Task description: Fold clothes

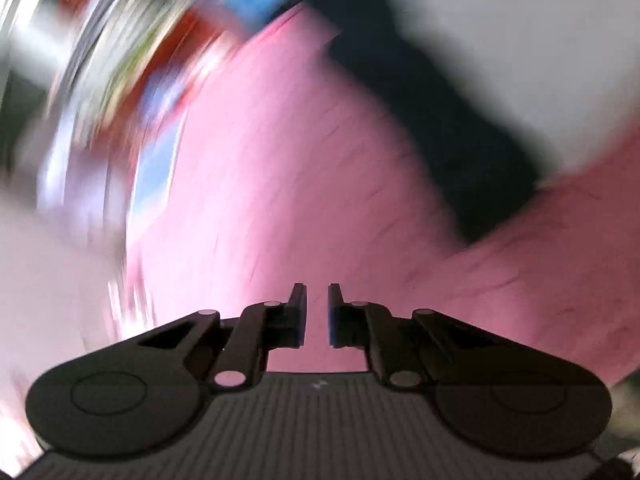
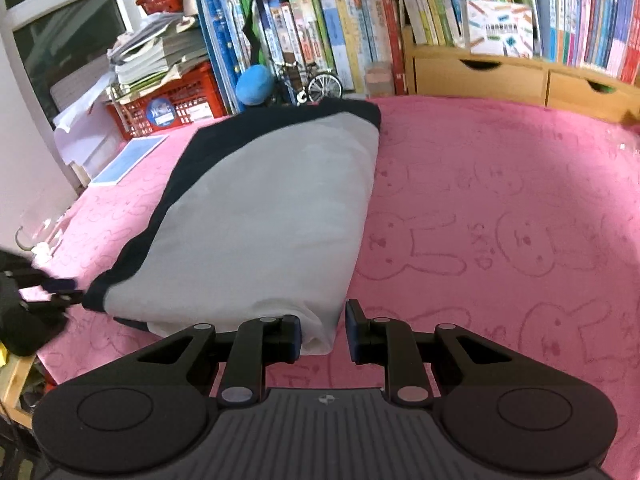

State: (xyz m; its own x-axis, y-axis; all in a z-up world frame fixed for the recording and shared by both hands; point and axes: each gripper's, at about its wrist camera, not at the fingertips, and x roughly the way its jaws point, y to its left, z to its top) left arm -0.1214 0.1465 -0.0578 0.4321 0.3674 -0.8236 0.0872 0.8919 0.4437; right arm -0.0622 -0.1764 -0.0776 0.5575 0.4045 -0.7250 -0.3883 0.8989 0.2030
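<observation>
A folded grey garment [image 2: 264,216] with dark navy trim lies on the pink rabbit-print tablecloth [image 2: 500,208]. Its near white corner sits between the fingers of my right gripper [image 2: 322,320]. That corner touches the left pad, and a strip of pink shows before the right pad. In the right wrist view my left gripper [image 2: 74,292] is at the left edge, beside the garment's dark near-left corner. The left wrist view is smeared by motion. There my left gripper [image 1: 316,294] has its jaws nearly together over bare tablecloth [image 1: 280,184], nothing between them, with the garment [image 1: 500,52] up at the right.
Along the back stand rows of books [image 2: 340,36], wooden drawers [image 2: 480,72], a toy bicycle [image 2: 316,82], a blue plush [image 2: 254,84] and red crates [image 2: 176,104] with paper stacks. A blue sheet [image 2: 128,158] and a glass mug [image 2: 36,236] sit near the table's left edge.
</observation>
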